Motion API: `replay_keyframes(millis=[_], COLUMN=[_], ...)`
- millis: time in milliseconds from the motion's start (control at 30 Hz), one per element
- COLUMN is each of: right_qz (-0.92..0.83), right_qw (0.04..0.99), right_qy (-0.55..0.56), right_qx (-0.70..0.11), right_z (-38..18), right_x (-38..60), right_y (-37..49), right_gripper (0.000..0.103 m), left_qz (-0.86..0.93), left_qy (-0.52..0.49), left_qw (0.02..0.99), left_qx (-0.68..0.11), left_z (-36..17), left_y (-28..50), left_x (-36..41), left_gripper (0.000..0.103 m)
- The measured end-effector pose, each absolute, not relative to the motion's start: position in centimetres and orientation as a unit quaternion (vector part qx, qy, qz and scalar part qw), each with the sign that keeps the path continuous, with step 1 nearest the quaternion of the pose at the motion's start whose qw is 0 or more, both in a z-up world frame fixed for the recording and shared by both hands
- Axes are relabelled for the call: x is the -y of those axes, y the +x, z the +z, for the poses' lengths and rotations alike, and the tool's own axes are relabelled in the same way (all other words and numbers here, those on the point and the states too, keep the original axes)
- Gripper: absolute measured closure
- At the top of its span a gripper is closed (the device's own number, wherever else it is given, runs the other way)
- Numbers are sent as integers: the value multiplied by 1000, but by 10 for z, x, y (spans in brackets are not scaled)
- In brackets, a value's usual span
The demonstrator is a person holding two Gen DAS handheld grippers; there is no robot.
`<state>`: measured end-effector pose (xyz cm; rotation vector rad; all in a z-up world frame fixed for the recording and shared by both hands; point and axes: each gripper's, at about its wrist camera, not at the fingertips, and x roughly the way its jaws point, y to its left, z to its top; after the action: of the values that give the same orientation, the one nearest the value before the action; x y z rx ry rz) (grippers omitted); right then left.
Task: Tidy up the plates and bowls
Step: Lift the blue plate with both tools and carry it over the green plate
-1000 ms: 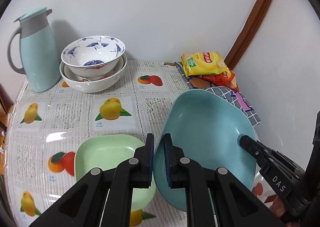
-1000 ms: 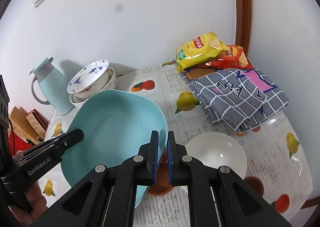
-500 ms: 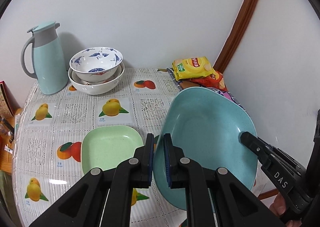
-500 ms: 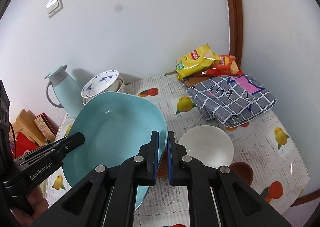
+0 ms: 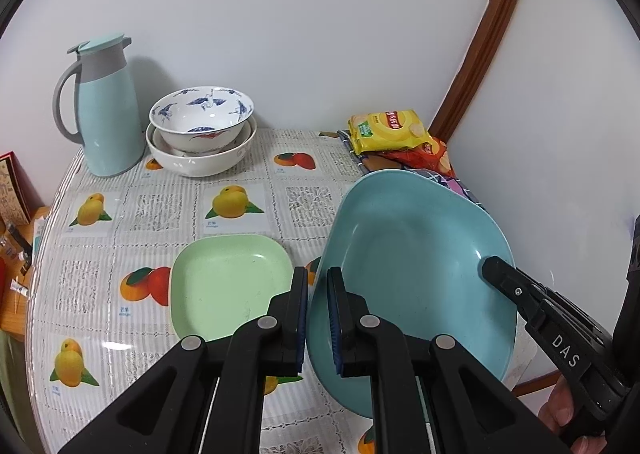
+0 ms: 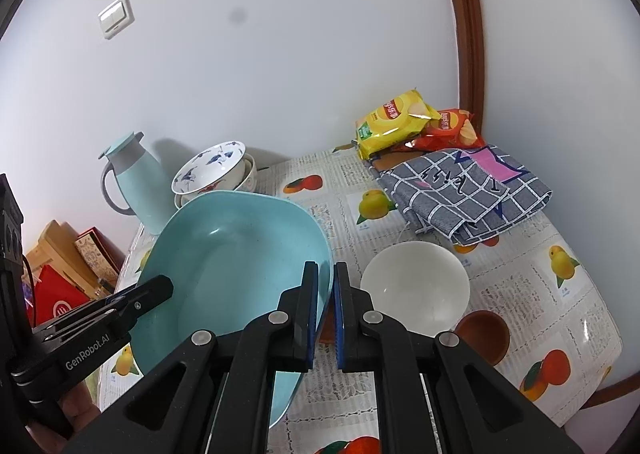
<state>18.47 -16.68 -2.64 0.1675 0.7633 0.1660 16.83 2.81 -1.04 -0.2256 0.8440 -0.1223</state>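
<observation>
Left wrist view: we find the left gripper (image 5: pixel 318 318) clamped on the near-left rim of the blue plate (image 5: pixel 412 278).
Right gripper (image 6: pixel 326 314): we find it clamped on the plate's opposite rim.
Plate position: tilted, raised off the table (image 5: pixel 160 209).
Green plate (image 5: pixel 228 282): flat, just left of it.
Stacked bowls (image 5: pixel 202 129): far left, beside the jug (image 5: pixel 106 105).
White bowl (image 6: pixel 416 290): near right.

Teal plate (image 5: pixel 412 266) aloft between both grippers' clamped jaws.
</observation>
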Motion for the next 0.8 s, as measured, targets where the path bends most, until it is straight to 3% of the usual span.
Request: replay_keyframes(millis=[800], right_qz=[118], right_qw=[901], right_qy=[68], right_qx=[-412], right_z=[-69], right_x=[103], right_y=[205], right_gripper=[96], left_qz=[-15], left_qy=[-139], left_qw=[883], left_qx=[-447], left_z=[-55], left_y=[176], left_x=[-93], left_gripper=[93])
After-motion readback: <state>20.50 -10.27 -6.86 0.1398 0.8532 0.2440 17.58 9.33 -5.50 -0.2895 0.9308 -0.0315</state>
